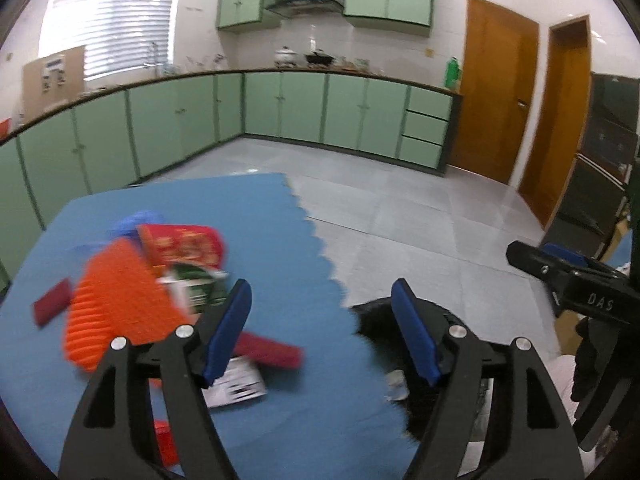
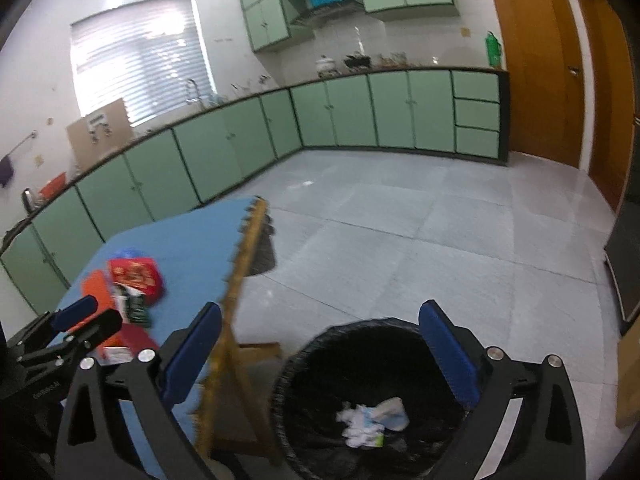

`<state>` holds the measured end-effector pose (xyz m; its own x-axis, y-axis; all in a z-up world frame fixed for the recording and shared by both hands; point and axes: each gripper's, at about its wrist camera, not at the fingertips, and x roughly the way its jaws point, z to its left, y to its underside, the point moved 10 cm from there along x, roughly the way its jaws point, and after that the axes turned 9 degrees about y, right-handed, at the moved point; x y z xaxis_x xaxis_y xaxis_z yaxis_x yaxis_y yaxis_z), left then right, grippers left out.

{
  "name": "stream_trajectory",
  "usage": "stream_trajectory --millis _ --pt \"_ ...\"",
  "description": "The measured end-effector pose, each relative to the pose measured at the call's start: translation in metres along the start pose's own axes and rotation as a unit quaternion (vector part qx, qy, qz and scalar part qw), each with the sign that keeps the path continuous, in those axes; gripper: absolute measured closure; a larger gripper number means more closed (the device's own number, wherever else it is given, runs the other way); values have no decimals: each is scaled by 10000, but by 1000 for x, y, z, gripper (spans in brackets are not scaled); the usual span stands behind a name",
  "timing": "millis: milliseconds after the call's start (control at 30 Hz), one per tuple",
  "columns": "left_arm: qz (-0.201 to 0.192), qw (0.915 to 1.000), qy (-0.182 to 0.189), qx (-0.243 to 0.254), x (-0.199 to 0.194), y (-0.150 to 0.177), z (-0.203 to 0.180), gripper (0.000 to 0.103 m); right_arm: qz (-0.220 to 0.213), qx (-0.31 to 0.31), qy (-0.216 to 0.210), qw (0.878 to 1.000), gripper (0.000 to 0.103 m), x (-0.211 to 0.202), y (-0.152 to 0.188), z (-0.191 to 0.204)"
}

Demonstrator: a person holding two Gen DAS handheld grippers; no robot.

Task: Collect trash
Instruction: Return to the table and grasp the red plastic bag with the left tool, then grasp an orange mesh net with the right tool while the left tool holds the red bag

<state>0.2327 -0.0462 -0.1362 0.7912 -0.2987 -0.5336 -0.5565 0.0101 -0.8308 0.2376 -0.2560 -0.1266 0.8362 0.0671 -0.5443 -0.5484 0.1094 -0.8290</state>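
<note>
**Left wrist view: both tongs wide and empty, crumpled trash lay in the bin**

Left wrist view showed a blurred heap to the left of the left gripper: an orange ribbed item, a red printed packet behind it, and a green-and-white carton just beside the left blue pad. Their labels were too smeared to read. A dark red bar and a white printed box lay partly behind the left finger, cut off by it. All rested on the blue foam mat. The jaws stood apart with nothing between them. Behind the right finger, only a sliver of the black-lined trash bin showed. At the far right edge the right gripper entered, half out of frame.

From the right wrist view, the left gripper's tip appeared at far left, over the same blurred heap. The right gripper was spread as wide as it went, holding nothing. Between its fingers ran the wooden table edge, blurred, with the bin below and between the pads. Crumpled white paper trash lay at the bin's bottom, nearer the right finger; the individual pieces could not be told apart.
</note>
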Motion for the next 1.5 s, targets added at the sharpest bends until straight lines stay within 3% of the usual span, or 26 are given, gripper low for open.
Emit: stream_trajectory --millis 300,533,1100,1167,1267,1500 --pt "-214 9965 -799 -80 -62 18 61 33 -277 -254 -413 9984 6 -16 10 71" --pt "72 9920 -1181 -439 -76 56 106 33 -270 -386 -550 9974 6 -15 27 99" --pt "391 9872 -1181 -995 -56 97 140 33 -217 -714 -638 9952 6 -14 53 132" --pt "382 9873 -1135 -1042 -54 97 142 36 -205 -747 -642 9949 6 -13 53 134" --pt "370 9877 -1096 -1056 -54 95 143 55 -188 -790 -656 9945 6 -12 55 137" --pt "300 9872 -1114 -1096 -57 94 144 68 -236 -872 -731 9932 6 -14 53 147"
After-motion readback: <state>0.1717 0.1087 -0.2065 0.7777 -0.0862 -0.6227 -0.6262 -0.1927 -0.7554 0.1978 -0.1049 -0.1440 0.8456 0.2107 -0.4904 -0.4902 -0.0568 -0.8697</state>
